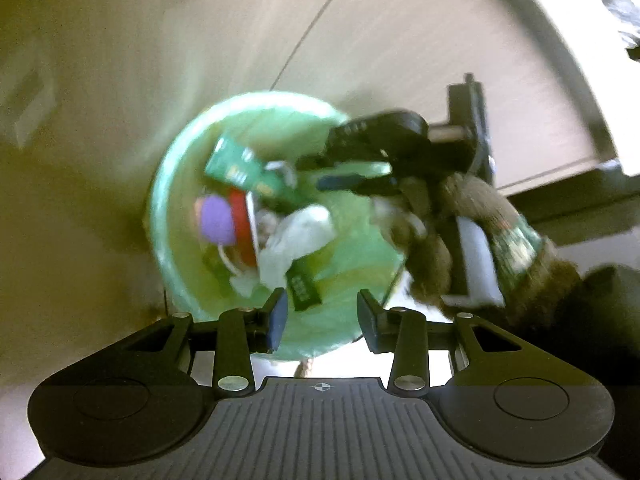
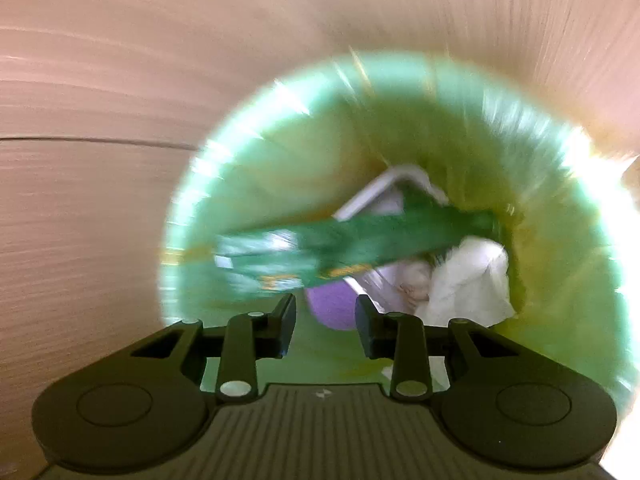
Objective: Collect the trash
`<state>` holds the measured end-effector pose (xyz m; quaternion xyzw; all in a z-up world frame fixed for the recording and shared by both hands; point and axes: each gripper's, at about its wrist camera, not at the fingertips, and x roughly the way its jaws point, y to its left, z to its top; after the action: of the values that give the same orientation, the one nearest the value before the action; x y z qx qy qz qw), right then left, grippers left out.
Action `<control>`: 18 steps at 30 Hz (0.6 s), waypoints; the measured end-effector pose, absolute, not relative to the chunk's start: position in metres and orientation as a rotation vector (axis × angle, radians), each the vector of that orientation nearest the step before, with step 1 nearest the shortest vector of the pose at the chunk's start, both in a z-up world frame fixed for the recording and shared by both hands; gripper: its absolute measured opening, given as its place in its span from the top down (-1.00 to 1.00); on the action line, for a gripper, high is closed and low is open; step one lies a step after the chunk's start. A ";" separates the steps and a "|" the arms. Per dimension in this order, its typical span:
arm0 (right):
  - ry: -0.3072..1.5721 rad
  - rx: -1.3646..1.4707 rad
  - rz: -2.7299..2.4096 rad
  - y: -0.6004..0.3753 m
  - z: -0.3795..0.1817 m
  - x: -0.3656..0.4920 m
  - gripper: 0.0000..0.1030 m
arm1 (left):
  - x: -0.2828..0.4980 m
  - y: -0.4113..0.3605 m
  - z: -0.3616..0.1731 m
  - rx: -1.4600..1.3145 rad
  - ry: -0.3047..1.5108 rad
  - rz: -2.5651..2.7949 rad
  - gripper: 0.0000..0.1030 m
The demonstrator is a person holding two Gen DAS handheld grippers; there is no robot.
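Here the green-lined bin (image 1: 176, 208) fills both views from above, holding the green wrapper (image 2: 340, 240), white tissue (image 2: 472, 276) and a purple ball (image 1: 216, 220). All look light, soft, crinkly; I'd pinch edges. My left gripper (image 1: 320, 312) and right gripper (image 2: 325, 316) stand parted, empty. Blur hides the lower trash.

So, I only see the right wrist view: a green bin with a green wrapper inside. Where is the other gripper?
Observer: The left gripper hovers above the bin, open and empty.
Operator: Any trash in there I miss?
Observer: A red piece beside the purple ball.
Operator: Who holds the right gripper?
Observer: A hand in what looks like a fuzzy brown sleeve.
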<state>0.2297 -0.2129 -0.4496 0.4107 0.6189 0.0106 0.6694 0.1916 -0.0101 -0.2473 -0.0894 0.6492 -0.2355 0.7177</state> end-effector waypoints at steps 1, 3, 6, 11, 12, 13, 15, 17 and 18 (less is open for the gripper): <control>1.369 0.905 0.007 -0.214 -0.428 0.221 0.37 | 0.195 -0.010 -0.235 -0.191 1.420 -0.540 0.18; 1.306 0.841 -0.037 -0.211 -0.378 0.194 0.36 | 0.203 -0.012 -0.213 -0.204 1.398 -0.596 0.18; 1.200 0.652 -0.096 -0.198 -0.299 0.150 0.29 | 0.214 -0.017 -0.178 -0.213 1.334 -0.684 0.18; 0.939 0.338 -0.203 -0.181 -0.186 0.093 -0.53 | 0.216 -0.014 -0.127 -0.213 1.121 -0.677 0.18; 0.892 0.326 -0.214 -0.182 -0.173 0.086 -0.55 | 0.213 -0.013 -0.119 -0.214 1.081 -0.653 0.18; 0.849 0.333 -0.228 -0.184 -0.161 0.078 -0.55 | 0.209 -0.011 -0.110 -0.218 1.044 -0.628 0.18; 0.797 0.397 -0.233 -0.195 -0.143 0.066 -0.55 | 0.196 -0.010 -0.096 -0.224 0.984 -0.577 0.18; 0.784 0.456 -0.182 -0.205 -0.130 0.057 -0.55 | 0.180 -0.012 -0.085 -0.233 0.944 -0.535 0.18; 0.781 0.459 -0.157 -0.203 -0.126 0.053 -0.55 | 0.171 -0.012 -0.078 -0.239 0.936 -0.519 0.18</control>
<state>0.0525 -0.2028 -0.1255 0.2217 0.3770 -0.0758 0.8961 0.1714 -0.0121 -0.0782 -0.1136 0.4451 -0.2468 0.8533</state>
